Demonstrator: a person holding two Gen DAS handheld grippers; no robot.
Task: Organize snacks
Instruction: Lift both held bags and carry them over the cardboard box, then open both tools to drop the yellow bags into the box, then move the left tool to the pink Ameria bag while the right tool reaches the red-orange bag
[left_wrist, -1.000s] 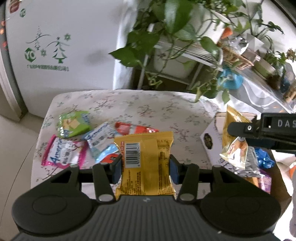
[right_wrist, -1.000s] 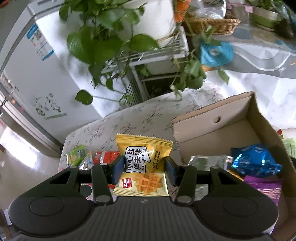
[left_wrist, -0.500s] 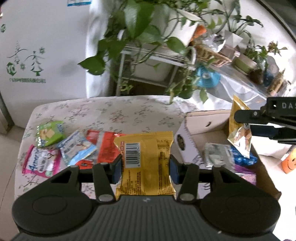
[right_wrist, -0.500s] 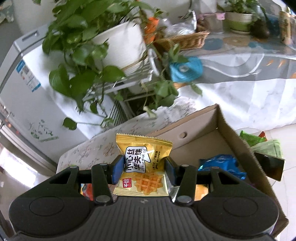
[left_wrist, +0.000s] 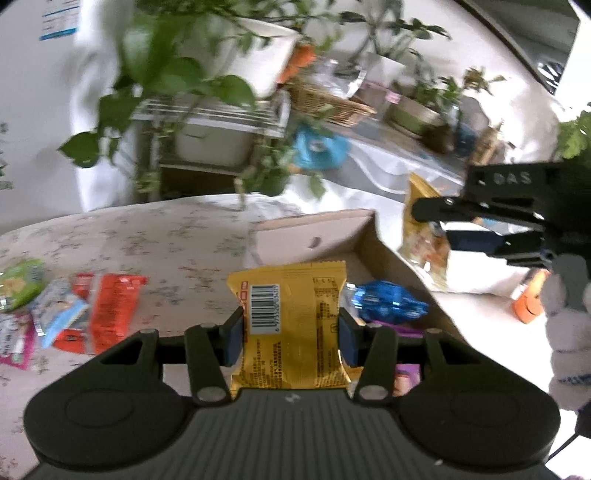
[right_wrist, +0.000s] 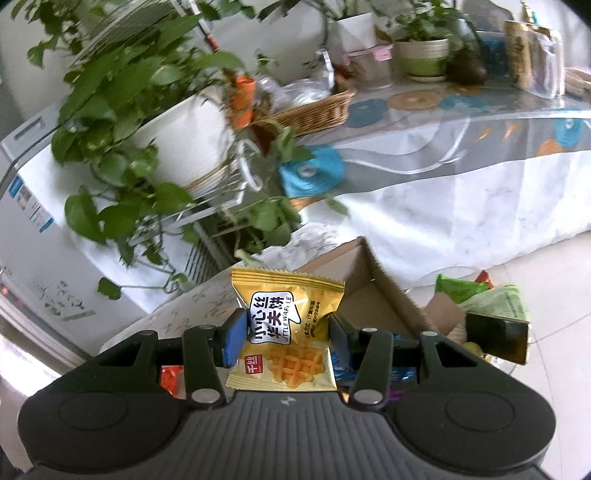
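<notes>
Left wrist view: left gripper (left_wrist: 291, 334) clamped on a yellow barcode packet (left_wrist: 290, 328), held above the near edge of the cardboard box (left_wrist: 314, 230). Blue wrapped snack (left_wrist: 388, 301) lies inside the box. Red packet (left_wrist: 110, 312) and other snacks remain on the floral tablecloth (left_wrist: 166, 236). Right wrist view: right gripper (right_wrist: 282, 341) pinches a yellow waffle packet (right_wrist: 284, 332), raised over the box's far corner.

Left gripper (left_wrist: 291, 334): now over the cardboard box's (left_wrist: 354, 225) near-left corner.
Right gripper (right_wrist: 283, 338): now beyond the box's right wall, floor behind it.
</notes>
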